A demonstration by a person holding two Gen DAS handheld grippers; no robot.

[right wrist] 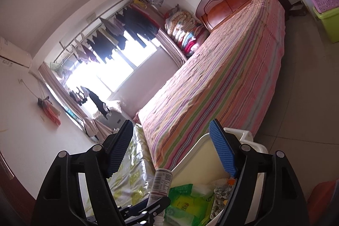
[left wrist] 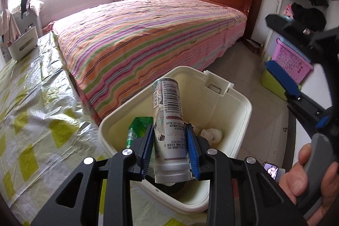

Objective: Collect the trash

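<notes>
My left gripper point(left wrist: 169, 127) is shut on a white cylindrical bottle point(left wrist: 167, 103) with a barcode, its blue pads pressing both sides. The bottle hangs tilted over an open cream trash bin point(left wrist: 243, 103). Inside the bin lie a green packet point(left wrist: 135, 128) and crumpled white tissue point(left wrist: 213, 133). My right gripper point(left wrist: 268, 41) is at the right edge of the left wrist view, held by a hand point(left wrist: 296, 175). In the right wrist view that gripper point(right wrist: 171, 123) stands open with nothing between its fingers, above the bin point(right wrist: 190, 154), the bottle point(right wrist: 162, 183) and the green packet point(right wrist: 184, 202).
A bed with a striped cover point(left wrist: 159, 35) runs just behind the bin. A shiny yellow-patterned sheet point(left wrist: 31, 109) covers the surface at left, with a white box point(left wrist: 23, 43) on it. A pink basket point(left wrist: 290, 56) and green box point(left wrist: 273, 82) stand at right.
</notes>
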